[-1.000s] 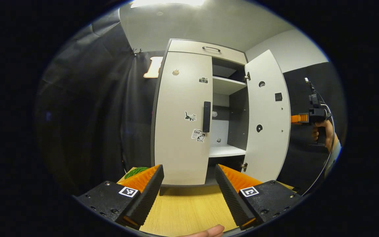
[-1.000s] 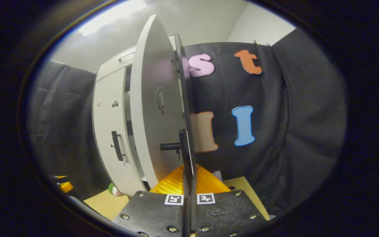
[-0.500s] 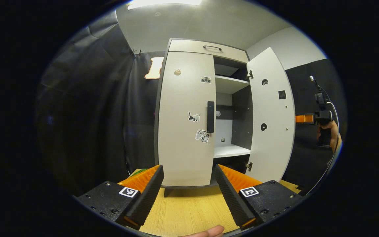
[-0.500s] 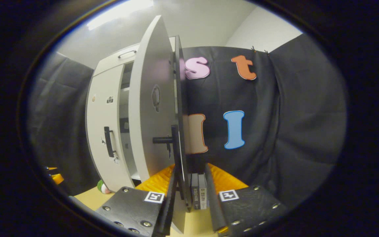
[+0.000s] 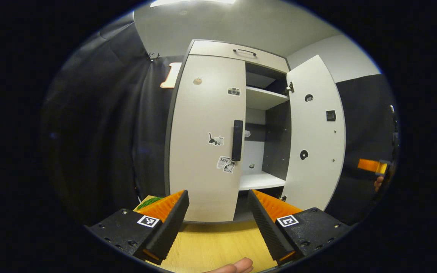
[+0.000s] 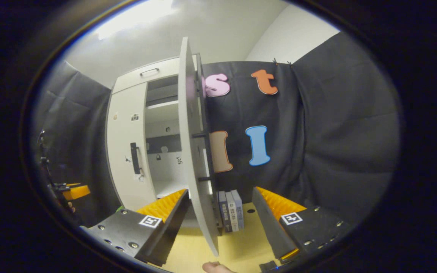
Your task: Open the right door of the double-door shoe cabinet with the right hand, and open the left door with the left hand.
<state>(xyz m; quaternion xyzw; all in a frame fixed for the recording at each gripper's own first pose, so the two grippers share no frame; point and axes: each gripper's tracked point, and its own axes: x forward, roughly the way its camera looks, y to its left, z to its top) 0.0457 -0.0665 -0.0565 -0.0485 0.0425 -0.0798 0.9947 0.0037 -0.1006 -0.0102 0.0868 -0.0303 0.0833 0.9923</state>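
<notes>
Books behind open right door in right gripper view, left door closed.

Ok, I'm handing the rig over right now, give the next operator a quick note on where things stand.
Right gripper: jaws open, holding nothing, the open right door's edge between them.
Left gripper: jaws open, empty, facing the closed left door, short of its black handle.
Cabinet stands on the wooden tabletop; books stand beside it.
Done: right door open.
Left: grip the left handle and pull that door open.
</notes>
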